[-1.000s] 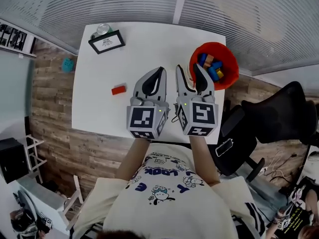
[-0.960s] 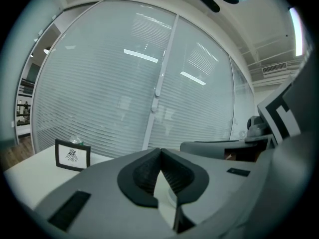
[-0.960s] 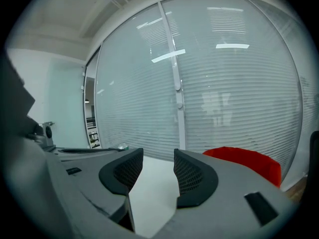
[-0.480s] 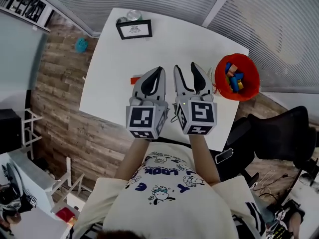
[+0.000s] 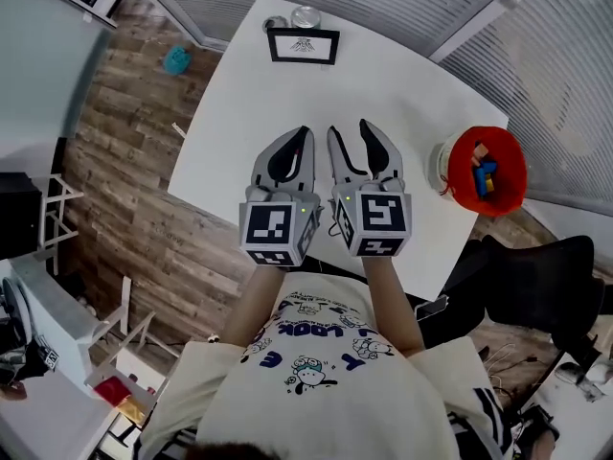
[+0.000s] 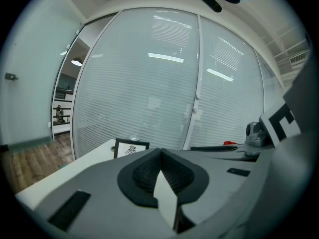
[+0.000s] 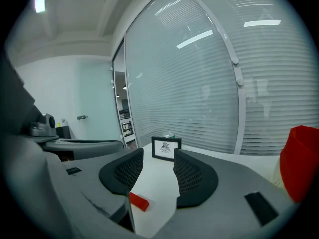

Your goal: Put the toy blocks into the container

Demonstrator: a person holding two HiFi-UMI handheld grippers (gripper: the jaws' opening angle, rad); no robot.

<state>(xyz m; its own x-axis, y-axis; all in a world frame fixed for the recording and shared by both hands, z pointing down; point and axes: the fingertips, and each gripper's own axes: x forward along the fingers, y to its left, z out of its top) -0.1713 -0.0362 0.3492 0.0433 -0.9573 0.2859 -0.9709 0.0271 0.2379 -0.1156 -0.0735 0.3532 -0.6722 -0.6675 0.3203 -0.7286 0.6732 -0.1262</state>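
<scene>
several coloured blocks (image 5: pixel 484 174) lie inside the red container (image 5: pixel 514 184) on the table (image 5: pixel 402 94).

Your left hand-held gripper (image 5: pixel 305 134) and right hand-held gripper (image 5: pixel 350 130) are grey with black meshed pads (their cubes carry black-and-white square markers). The surface (image 5: pixel 383 94) is white. The container (image 5: pixel 512 199) is red, its toy blocks (image 5: pixel 485 175) blue and orange; the loose block (image 7: pixel 138 201) is red. The picture frame (image 5: pixel 303 45) is black, the floor (image 5: pixel 134 151) brown wood.
</scene>
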